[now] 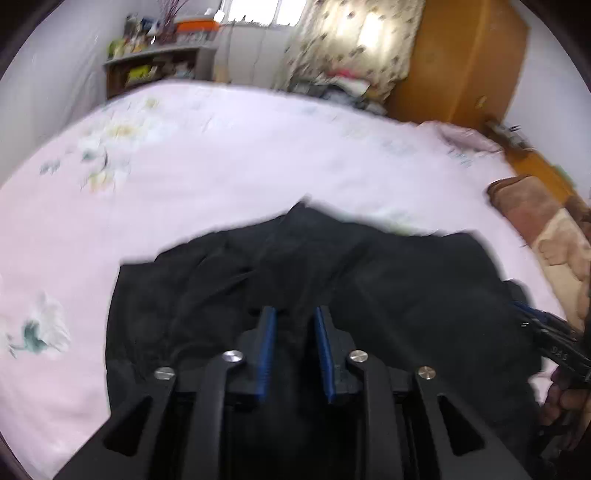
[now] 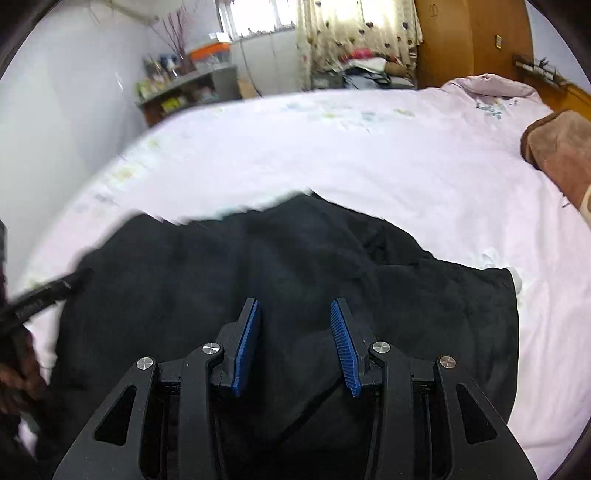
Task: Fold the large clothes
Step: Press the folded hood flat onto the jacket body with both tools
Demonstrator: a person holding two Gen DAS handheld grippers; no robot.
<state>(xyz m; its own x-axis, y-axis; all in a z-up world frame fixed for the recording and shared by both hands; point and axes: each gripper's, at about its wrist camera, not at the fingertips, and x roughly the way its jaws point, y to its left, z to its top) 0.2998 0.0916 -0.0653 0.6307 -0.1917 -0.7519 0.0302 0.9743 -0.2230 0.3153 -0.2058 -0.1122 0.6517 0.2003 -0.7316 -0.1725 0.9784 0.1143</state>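
A large black garment (image 1: 369,280) lies rumpled on the near part of a pale pink floral bedsheet (image 1: 221,162); it also shows in the right wrist view (image 2: 192,273). My left gripper (image 1: 294,312) hovers over the garment's near edge with its blue pads apart and nothing between them. My right gripper (image 2: 295,304) is open wider over the garment's near right part, also empty. Each gripper shows at the edge of the other's view: the right one (image 1: 554,343) and the left one (image 2: 40,299).
A brown blanket (image 2: 557,147) and a pink quilt (image 2: 487,96) lie at the bed's right end. A shelf with clutter (image 2: 177,88) stands by the far wall. A wooden wardrobe (image 1: 461,62) and a curtained window (image 2: 354,33) are beyond the bed.
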